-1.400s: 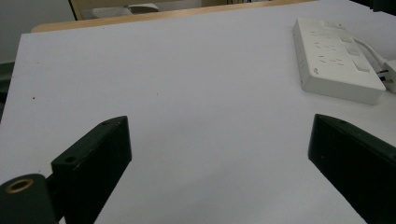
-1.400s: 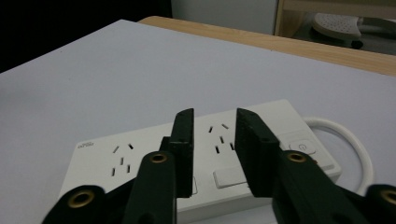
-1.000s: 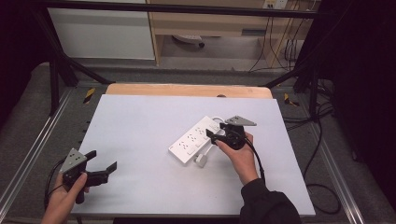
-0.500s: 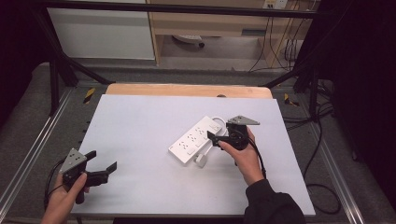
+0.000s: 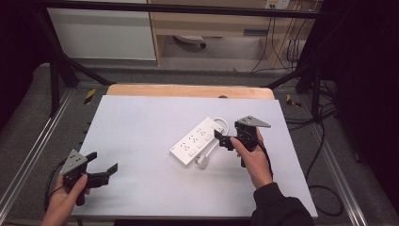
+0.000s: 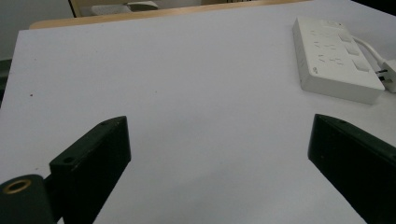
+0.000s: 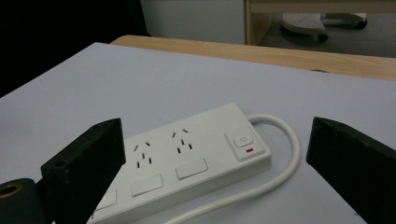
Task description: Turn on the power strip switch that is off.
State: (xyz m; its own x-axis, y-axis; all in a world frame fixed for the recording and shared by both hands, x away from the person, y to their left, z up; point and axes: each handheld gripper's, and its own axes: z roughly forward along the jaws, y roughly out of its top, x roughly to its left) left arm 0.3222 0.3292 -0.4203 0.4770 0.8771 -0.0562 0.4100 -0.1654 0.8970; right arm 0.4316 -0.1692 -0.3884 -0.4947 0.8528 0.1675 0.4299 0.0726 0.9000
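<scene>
- While both hands hold off, take in the table [image 5: 141, 117]: a white sheet covers it, with a strip of bare wood along the far edge, and everything that matters sits right of the middle.
- Next down in size, the power strip [image 5: 197, 141] lies flat and diagonal there, well clear of every edge, its switch end toward the far right corner; in the right gripper view the switch [image 7: 243, 140] with its red mark faces up.
- Its cord [image 7: 280, 154] loops off the switch end and curls back to the plug [image 5: 203, 162], which rests just beside the strip's near side.
- Right gripper [image 5: 225, 139] hovers beside the switch end; its jaws have just been opening, stand wide now, and nothing is between them.
- Left gripper [image 5: 104, 167] waits near the front left corner, jaws wide apart and holding nothing, well apart from the strip.
- My read: a fresh grasp is being lined up, probably on the plug or cord.
- To do it well, come in low and square, close on the plug's body rather than the slack cord, and let the left steady the strip if it slides.
</scene>
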